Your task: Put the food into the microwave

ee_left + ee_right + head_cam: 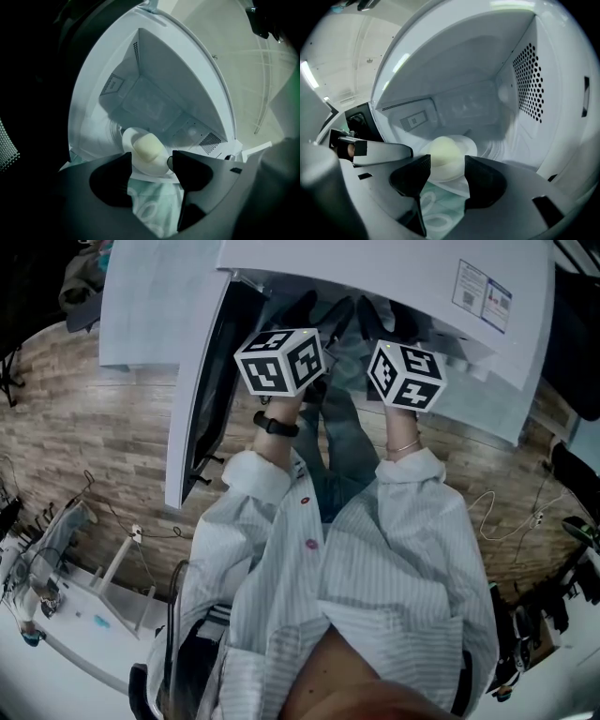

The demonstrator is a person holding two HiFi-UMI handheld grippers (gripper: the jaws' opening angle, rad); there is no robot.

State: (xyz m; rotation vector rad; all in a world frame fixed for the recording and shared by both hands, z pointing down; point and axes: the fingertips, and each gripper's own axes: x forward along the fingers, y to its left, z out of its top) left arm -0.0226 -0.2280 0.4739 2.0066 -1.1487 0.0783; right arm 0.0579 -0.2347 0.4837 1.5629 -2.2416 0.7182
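Observation:
A pale round bun (149, 147) lies on a white plate (129, 138) on the floor of the open white microwave (154, 70). My left gripper (152, 168) is at the oven's mouth, jaws wide apart, with the plate's near rim just past the tips and nothing pressed. My right gripper (447, 171) is beside it, also spread wide, with the bun (445, 150) and plate (469, 145) right in front. In the head view both grippers, left (323, 320) and right (384, 320), reach into the microwave (375, 268), and the plate is hidden there.
The microwave door (197, 399) hangs open at the left. A vented side wall (529, 79) lies close on the right of the cavity. A pale green patterned surface (150, 206) shows under the jaws. Wooden floor (75, 427) lies below, with a white table (84, 615) at lower left.

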